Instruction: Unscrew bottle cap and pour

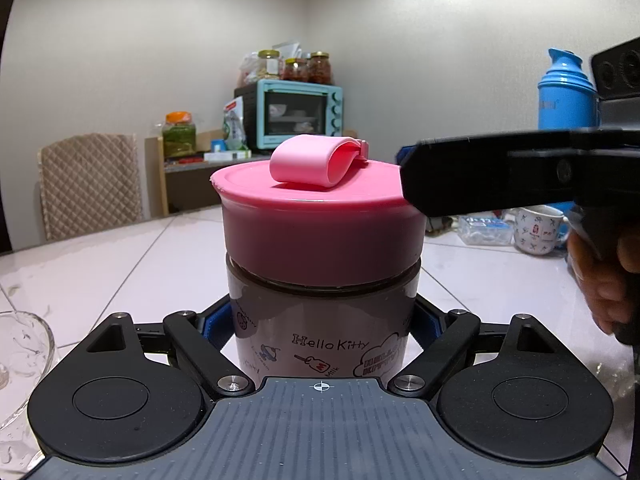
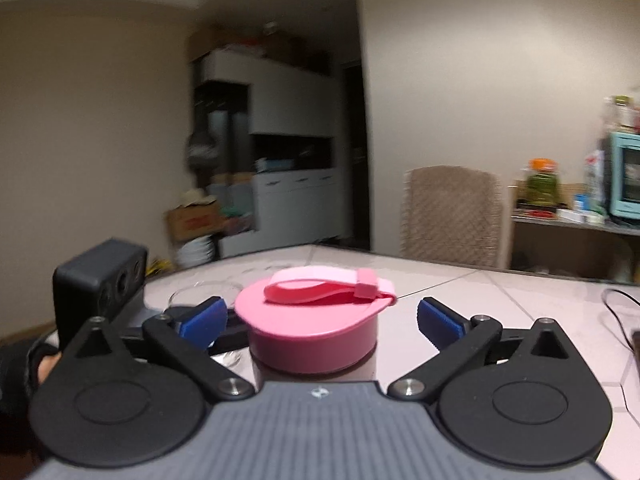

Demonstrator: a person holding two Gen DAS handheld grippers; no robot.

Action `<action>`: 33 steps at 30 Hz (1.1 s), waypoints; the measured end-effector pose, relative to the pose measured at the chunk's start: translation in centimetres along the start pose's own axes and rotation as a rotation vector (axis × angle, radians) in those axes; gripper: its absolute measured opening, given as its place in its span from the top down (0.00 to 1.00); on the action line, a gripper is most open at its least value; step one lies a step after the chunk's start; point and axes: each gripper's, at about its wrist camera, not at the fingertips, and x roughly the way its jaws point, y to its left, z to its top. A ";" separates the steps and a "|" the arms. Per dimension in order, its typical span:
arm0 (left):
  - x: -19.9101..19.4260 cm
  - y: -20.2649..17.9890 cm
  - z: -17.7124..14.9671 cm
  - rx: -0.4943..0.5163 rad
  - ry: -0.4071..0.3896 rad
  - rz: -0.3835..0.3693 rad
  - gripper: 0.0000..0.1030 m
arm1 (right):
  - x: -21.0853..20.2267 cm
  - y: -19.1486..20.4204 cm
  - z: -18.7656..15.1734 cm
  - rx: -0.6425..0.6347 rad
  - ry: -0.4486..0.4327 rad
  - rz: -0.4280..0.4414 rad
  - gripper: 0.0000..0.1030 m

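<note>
Two grippers: we hold one in each hand, and both frame the same bottle.
Bottle: our Hello Kitty bottle stands upright on the tabletop, long axis vertical, straight ahead at 12 o'clock in both wrist views.
Cap: the pink cap sits on the neck, not yet unscrewed as far as we can judge, with its loop strap lying flat on top and pointing toward 3 o'clock in the right wrist view.
Left gripper: our left gripper clasps the bottle's body below the cap, its blue-padded fingers pressed against both sides at 9 and 3 o'clock.
Right gripper: our right gripper is spread wide, fingers standing apart from the cap at 9 and 3 o'clock, touching nothing.
Key relation: the cap lies between the right fingers and level with them, so we judge that closing them would seat them on its rim; the right gripper is the one placed for the twist.
Pose: in the left wrist view the right gripper reaches in level from 3 o'clock at cap height, and our right hand grips its handle below.
Glass bowl: a clear glass bowl sits at 8 o'clock of the bottle, the likely place for pouring.
</note>
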 end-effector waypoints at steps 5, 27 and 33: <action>0.0 -0.1 0.0 0.000 0.000 0.000 0.13 | 0.6 1.3 -1.0 -0.027 0.007 -0.051 0.00; 0.0 -0.1 0.1 -0.002 0.002 -0.001 0.13 | 3.8 3.0 -2.2 0.016 0.017 -0.141 0.01; 0.0 -0.1 0.1 -0.002 0.003 -0.001 0.13 | 4.0 3.5 -2.0 0.015 0.016 -0.145 0.01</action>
